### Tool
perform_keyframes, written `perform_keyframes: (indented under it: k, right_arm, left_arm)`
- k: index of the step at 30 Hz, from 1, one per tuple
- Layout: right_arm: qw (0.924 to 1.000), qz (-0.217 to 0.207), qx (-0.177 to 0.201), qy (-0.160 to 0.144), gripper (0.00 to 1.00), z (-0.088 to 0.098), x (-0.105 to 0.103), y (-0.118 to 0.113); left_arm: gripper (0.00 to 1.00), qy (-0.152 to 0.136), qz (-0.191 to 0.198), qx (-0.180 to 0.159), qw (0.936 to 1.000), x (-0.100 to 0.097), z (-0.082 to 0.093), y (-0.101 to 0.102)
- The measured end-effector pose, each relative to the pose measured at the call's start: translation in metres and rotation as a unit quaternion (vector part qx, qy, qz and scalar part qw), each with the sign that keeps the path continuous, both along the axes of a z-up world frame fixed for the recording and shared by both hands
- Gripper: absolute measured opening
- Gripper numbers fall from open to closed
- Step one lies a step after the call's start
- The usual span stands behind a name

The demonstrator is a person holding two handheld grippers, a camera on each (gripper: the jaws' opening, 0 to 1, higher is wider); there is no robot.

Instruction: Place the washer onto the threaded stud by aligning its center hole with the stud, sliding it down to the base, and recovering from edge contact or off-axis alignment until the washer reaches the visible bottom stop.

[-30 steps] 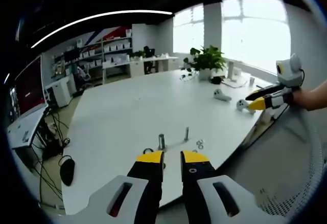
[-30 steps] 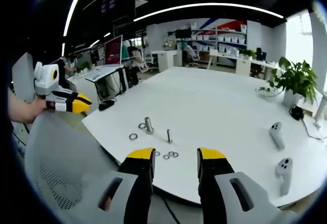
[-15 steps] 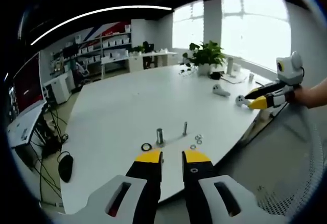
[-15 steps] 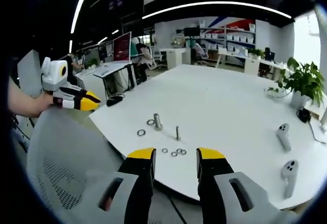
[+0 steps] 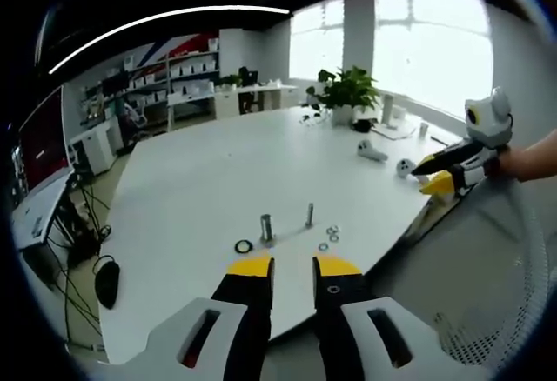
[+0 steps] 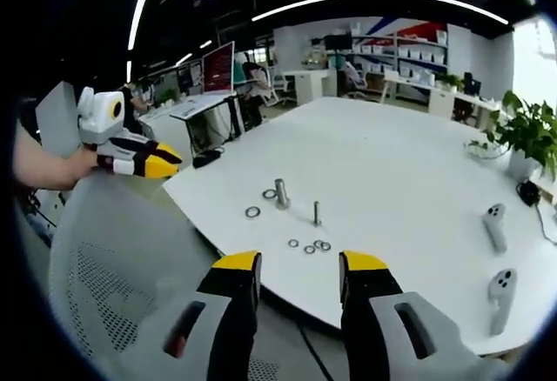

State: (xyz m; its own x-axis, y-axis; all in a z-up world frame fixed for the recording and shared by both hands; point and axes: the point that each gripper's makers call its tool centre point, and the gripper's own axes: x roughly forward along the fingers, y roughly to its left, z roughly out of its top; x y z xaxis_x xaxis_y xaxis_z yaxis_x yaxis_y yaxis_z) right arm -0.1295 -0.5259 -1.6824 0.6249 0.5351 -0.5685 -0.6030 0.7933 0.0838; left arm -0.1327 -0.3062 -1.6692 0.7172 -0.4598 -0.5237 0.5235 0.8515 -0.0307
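On the white table near its front edge stand a thin threaded stud and a thicker stud. A dark washer lies left of the thick stud. Small washers lie right of the thin one. My left gripper hangs short of the table edge, narrowly open and holding nothing. The right gripper view has the thin stud, the thick stud, two larger washers and several small washers. My right gripper is open and empty, off the table.
Two white controllers lie on the table's right side, and a potted plant stands at the far end. A grey mesh chair sits between me and the table. Desks, shelves and monitors stand beyond.
Both cameras have shifted a little, so the studs sit slightly higher in each view. Nothing on the table moved, and neither gripper took hold of anything.
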Motion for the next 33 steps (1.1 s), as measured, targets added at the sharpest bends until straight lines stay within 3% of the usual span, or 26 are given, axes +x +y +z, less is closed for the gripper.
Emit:
perform_keyframes:
  k: [22, 33]
  right_arm:
    - [0.9994, -0.032, -0.005, 0.011, 0.36, -0.004, 0.005, -0.012]
    - [0.9992, -0.038, 0.001, 0.011, 0.35, -0.004, 0.006, -0.013]
  left_arm:
    - [0.14, 0.005, 0.013, 0.005, 0.9999, 0.003, -0.002, 0.005]
    - [0.14, 0.043, 0.02, 0.027, 0.9985, -0.001, -0.017, 0.008]
